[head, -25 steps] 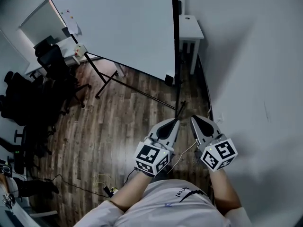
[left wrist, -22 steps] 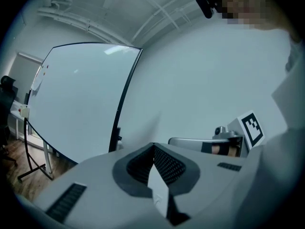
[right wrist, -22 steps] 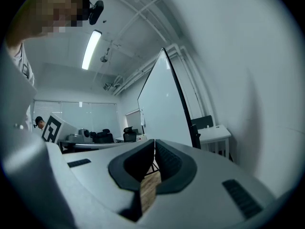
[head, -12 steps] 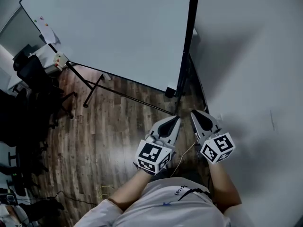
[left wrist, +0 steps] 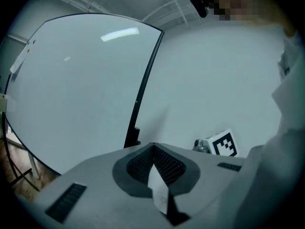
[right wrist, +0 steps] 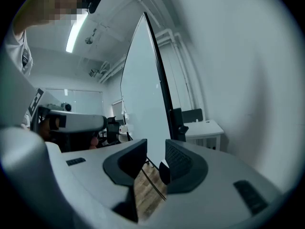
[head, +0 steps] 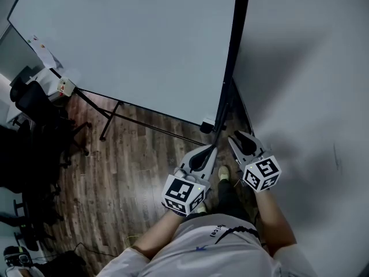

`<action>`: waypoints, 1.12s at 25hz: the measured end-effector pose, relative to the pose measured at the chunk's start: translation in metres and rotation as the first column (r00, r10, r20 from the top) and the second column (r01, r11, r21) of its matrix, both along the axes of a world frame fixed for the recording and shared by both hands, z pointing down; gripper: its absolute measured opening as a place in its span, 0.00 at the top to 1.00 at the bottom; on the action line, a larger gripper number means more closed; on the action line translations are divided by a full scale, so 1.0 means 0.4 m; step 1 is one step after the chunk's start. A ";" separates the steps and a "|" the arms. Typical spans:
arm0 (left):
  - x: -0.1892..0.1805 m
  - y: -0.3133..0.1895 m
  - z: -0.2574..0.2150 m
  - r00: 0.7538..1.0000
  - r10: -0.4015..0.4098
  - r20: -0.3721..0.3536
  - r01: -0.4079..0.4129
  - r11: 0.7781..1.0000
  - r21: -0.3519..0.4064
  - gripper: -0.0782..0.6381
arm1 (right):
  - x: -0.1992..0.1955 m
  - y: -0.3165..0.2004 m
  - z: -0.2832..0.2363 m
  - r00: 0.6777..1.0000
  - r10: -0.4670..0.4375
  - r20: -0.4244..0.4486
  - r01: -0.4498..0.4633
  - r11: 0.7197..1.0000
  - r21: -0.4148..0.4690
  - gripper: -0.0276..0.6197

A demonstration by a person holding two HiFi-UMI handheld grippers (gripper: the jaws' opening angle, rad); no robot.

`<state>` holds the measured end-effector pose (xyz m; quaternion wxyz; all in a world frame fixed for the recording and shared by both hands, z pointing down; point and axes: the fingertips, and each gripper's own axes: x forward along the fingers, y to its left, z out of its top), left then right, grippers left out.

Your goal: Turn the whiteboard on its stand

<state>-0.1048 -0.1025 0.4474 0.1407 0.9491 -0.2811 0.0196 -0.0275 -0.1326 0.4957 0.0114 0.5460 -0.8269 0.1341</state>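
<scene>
The big whiteboard (head: 132,45) stands on a black wheeled stand (head: 151,130), and its black side frame (head: 233,51) is close to the wall. Both grippers are held low in front of that side frame, apart from it. My left gripper (head: 211,149) is shut with nothing in it; its own view has the two pads (left wrist: 167,163) meeting in front of the board (left wrist: 81,89). My right gripper (head: 235,137) is open. Its jaws have just been opening with nothing between them, and through the gap (right wrist: 156,149) I see floor and the board's edge (right wrist: 159,80).
A grey wall (head: 305,68) runs close along the right. Black office chairs (head: 34,126) and a desk crowd the left side. A small white table (right wrist: 205,128) stands behind the board by the wall. The person's shoes (head: 223,172) are on the wooden floor (head: 132,166).
Both grippers and the person have come closer to the whiteboard's right edge, and the board now fills more of the view. The right jaws have gone from shut to open.
</scene>
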 end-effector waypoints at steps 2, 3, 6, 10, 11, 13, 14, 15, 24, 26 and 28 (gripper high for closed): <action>0.022 -0.026 -0.010 1.000 0.023 -0.007 -0.023 0.999 0.024 0.89 | 0.013 -0.048 0.043 1.000 -0.017 -0.009 0.017 1.000 -0.026 0.76; 0.037 -0.037 -0.016 0.999 0.038 -0.011 -0.037 0.999 0.038 0.89 | 0.020 -0.072 0.064 1.000 -0.029 -0.011 0.028 0.999 -0.040 0.74; 0.093 -0.064 -0.031 0.997 0.076 -0.012 -0.075 0.995 0.071 0.89 | 0.040 -0.139 0.120 0.997 -0.075 -0.021 0.073 0.995 -0.074 0.67; 0.186 -0.091 -0.052 0.993 0.117 -0.016 -0.114 0.988 0.108 0.89 | 0.062 -0.213 0.172 0.987 -0.161 -0.020 0.158 0.984 -0.082 0.63; 0.212 -0.103 -0.057 0.992 0.122 -0.024 -0.119 0.986 0.116 0.89 | 0.064 -0.229 0.181 0.981 -0.192 -0.021 0.190 0.979 -0.076 0.63; 0.254 -0.121 -0.048 0.991 0.134 -0.012 -0.132 0.985 0.109 0.89 | 0.055 -0.253 0.195 0.963 -0.267 -0.028 0.265 0.963 -0.055 0.63; 0.270 -0.128 -0.042 0.990 0.142 0.000 -0.141 0.984 0.106 0.89 | 0.046 -0.262 0.200 0.952 -0.304 -0.035 0.303 0.952 -0.045 0.63; 0.284 -0.136 -0.043 0.989 0.149 0.006 -0.149 0.983 0.108 0.89 | 0.036 -0.271 0.202 0.939 -0.340 -0.044 0.339 0.940 -0.034 0.63; 0.316 -0.203 -0.070 0.994 0.103 -0.026 -0.100 0.989 0.111 0.89 | -0.028 -0.289 0.197 0.823 -0.525 -0.219 0.537 0.844 -0.005 0.66; 0.296 -0.213 -0.070 0.996 0.090 -0.031 -0.085 0.990 0.115 0.89 | -0.039 -0.301 0.198 0.824 -0.519 -0.227 0.531 0.847 -0.009 0.66; 0.272 -0.208 -0.053 0.997 0.076 -0.021 -0.074 0.991 0.111 0.89 | -0.051 -0.302 0.204 0.823 -0.518 -0.234 0.529 0.849 -0.018 0.66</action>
